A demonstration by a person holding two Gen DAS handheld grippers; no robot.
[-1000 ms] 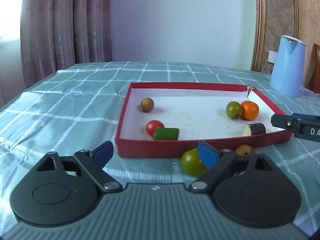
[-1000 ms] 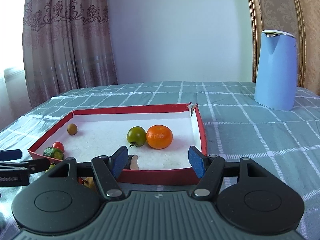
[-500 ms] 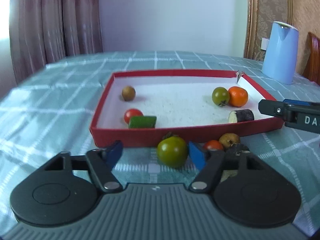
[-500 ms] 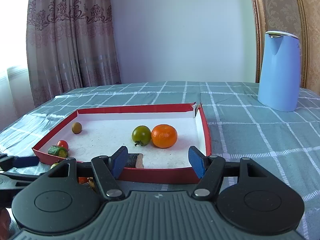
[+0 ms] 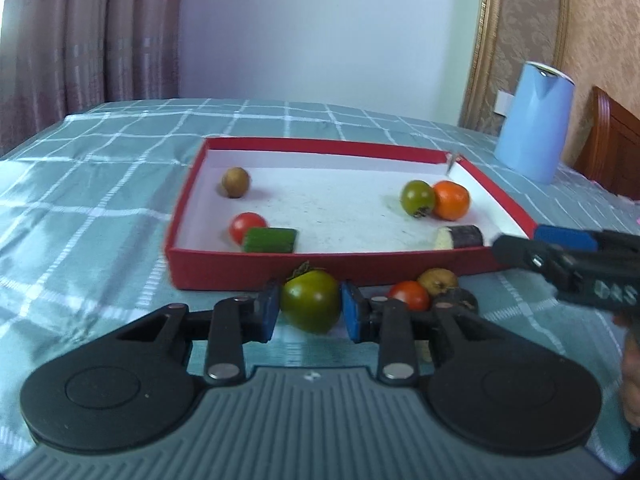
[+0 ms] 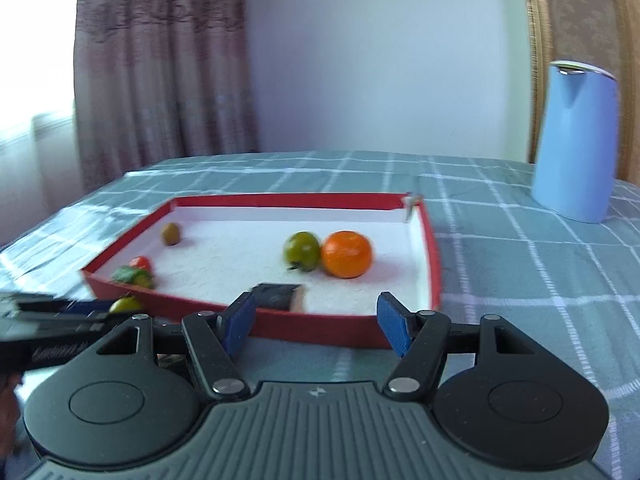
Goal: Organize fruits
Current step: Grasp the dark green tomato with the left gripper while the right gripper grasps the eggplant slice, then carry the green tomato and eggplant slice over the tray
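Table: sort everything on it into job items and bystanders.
Job: red tray; fruits in it, like the orange; green tomato, with the left gripper closing on it; red tomato.
Bystanders: blue jug, curtain, chair.

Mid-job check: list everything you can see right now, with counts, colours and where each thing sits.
Tray: 1, red rim, white floor, on the table.
Green tomato: 2; one in the tray beside the orange, one outside between the left gripper's pads.
Orange: 1, in the tray.
Red tomato: 2; one in the tray, one outside.
Cucumber piece: 1, green, in the tray.
Eggplant piece: 1, dark, in the tray.
Brown fruit: 2; one in the tray, one outside.
Kettle: 1, light blue, on the table.
Tablecloth: 1, green checked.
Left gripper: closing on the green tomato.
Right gripper: open, holding nothing.
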